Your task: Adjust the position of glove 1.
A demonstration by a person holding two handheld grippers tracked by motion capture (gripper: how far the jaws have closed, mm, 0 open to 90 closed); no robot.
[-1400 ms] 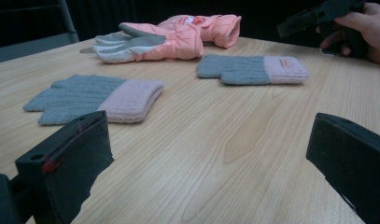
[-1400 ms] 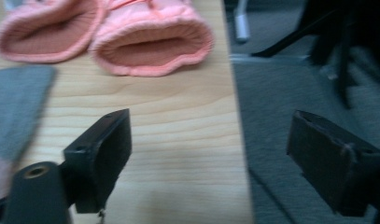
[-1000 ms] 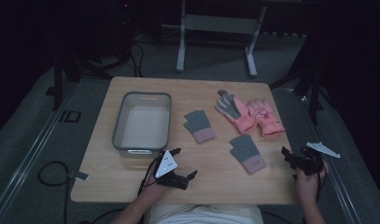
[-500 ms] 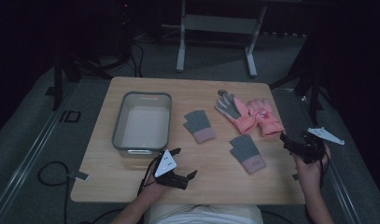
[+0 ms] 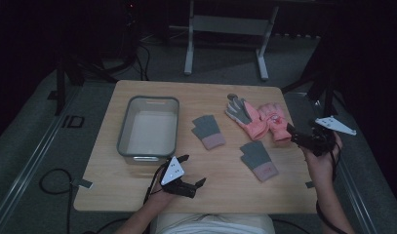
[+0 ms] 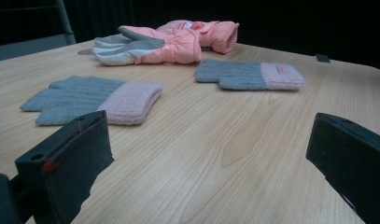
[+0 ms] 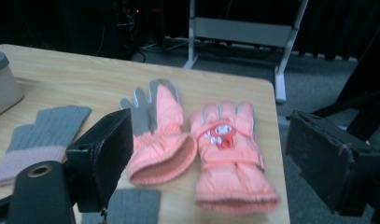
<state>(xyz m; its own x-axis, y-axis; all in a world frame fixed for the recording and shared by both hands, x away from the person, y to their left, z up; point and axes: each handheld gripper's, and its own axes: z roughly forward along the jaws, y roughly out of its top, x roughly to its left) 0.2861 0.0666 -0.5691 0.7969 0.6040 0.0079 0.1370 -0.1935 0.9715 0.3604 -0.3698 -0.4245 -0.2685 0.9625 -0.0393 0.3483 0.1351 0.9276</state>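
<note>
Nearby, grey gloves (image 5: 208,131), bin (image 5: 148,127), pink gloves (image 5: 258,120)

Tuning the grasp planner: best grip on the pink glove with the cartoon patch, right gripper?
Take the cuff end of the patch glove: it lies flat, patch up, cuff toward the open right gripper, its edge thick and free. Come in low from the cuff side; the other pink glove crowds its inner edge.

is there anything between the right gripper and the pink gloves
Nothing visible. The right gripper, jaws open, sits just off the table's right edge, facing the pink gloves, with bare table between them. The nearer grey knit glove lies off to one side, nearer the person, not in the path.
</note>
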